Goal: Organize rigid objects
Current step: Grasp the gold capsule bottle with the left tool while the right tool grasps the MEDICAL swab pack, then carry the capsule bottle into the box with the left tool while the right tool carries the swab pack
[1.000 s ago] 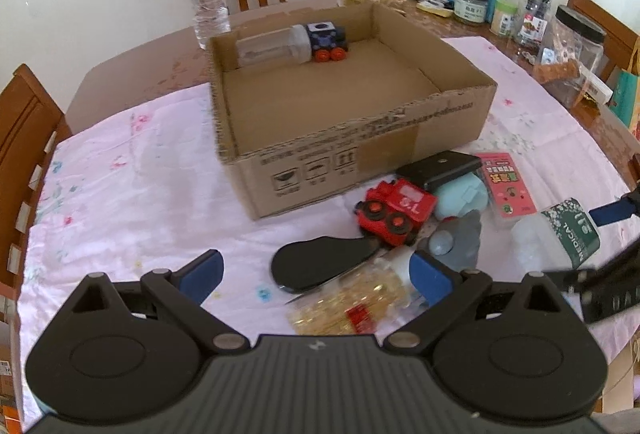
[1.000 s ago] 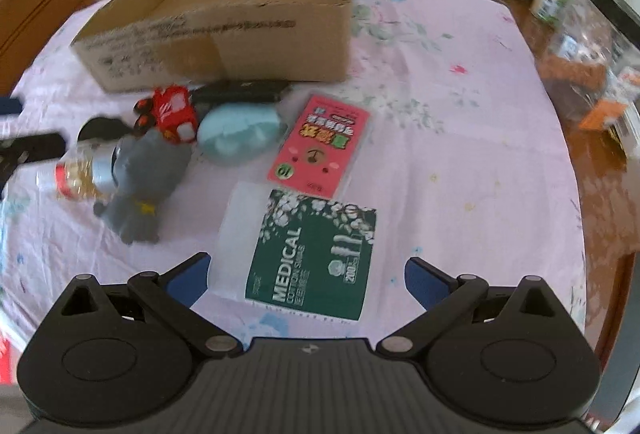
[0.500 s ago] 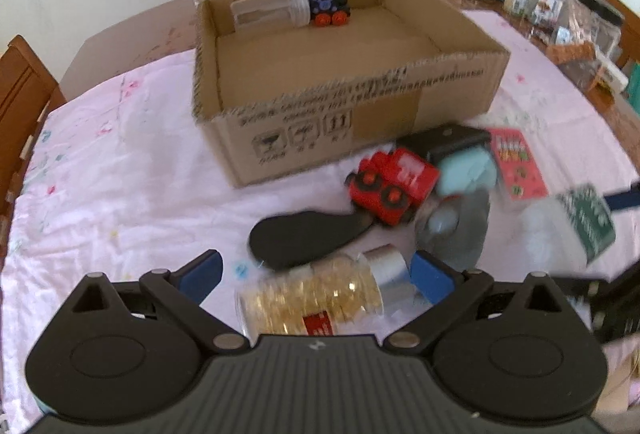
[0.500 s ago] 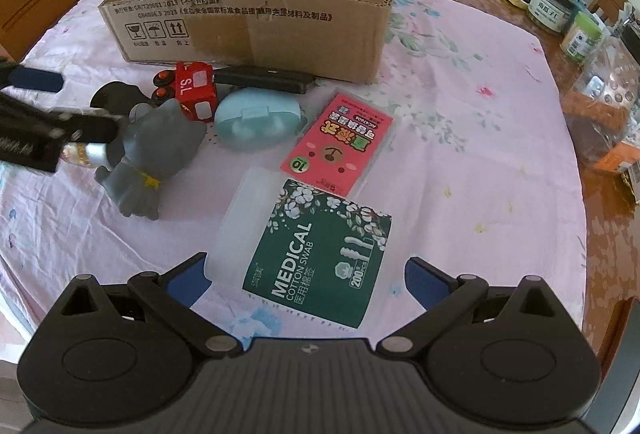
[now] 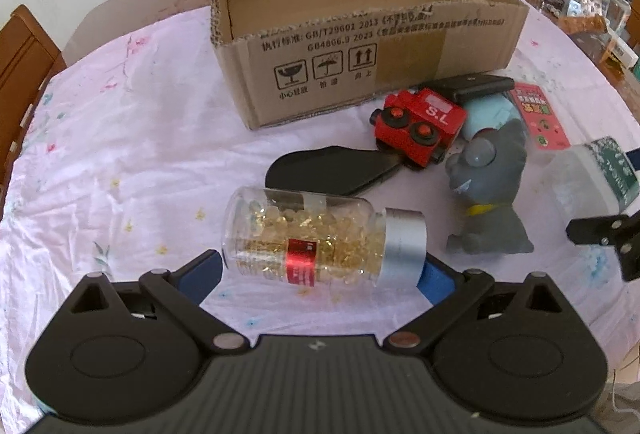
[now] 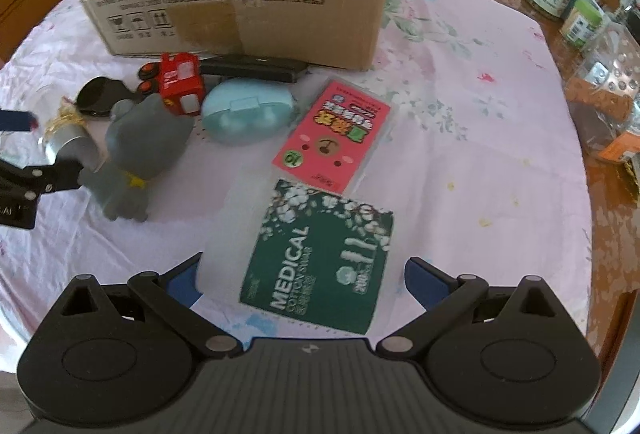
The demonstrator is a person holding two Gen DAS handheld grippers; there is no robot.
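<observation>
Left gripper point(image 5: 320, 272) is spread wide, blue pads flanking the capsule bottle point(image 5: 320, 240) lying on its side, neither pad clearly pressing it. At one o'clock sits the red train point(image 5: 420, 125), the grey cat figure point(image 5: 488, 193) at two. The cardboard box point(image 5: 360, 45) waits at twelve. Over right, the right gripper point(image 6: 302, 276) gapes open astride the cotton swab box point(image 6: 320, 258), flat on the tablecloth point(image 6: 460, 137).

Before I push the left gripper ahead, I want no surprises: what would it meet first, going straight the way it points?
The left gripper would first meet the capsule bottle, lying on its side between its open fingers. The black flat piece lies beyond.
</observation>
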